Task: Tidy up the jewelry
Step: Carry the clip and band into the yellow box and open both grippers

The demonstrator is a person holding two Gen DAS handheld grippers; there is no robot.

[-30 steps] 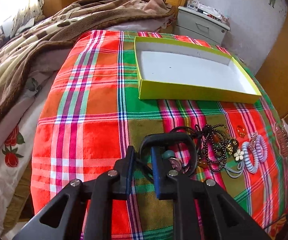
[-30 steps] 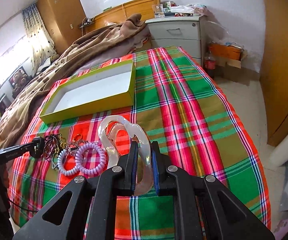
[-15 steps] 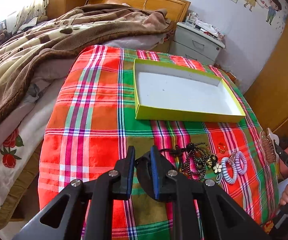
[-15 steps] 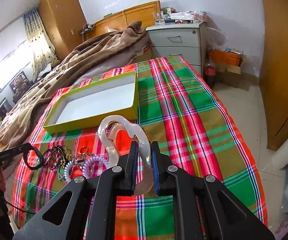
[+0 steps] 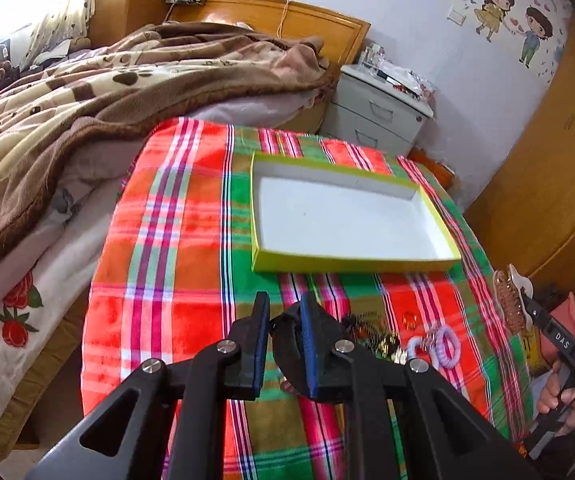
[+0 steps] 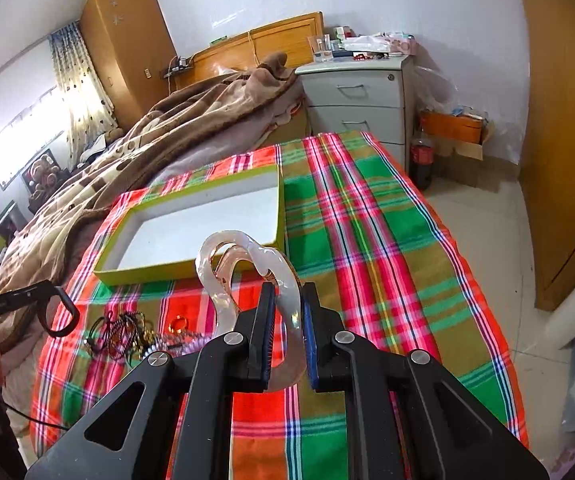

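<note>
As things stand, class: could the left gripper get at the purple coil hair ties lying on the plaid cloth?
Probably not yet: the left gripper already holds a black ring, though nothing blocks the purple coil hair ties.

Bright daylight floods from a blown-out window [image 6: 27, 136] at the left of each frame — fisheye bending and dark corners, slight motion blur low down.

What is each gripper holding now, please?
Left gripper: shut on a black hair band.
Right gripper: shut on a clear hair claw.
</note>
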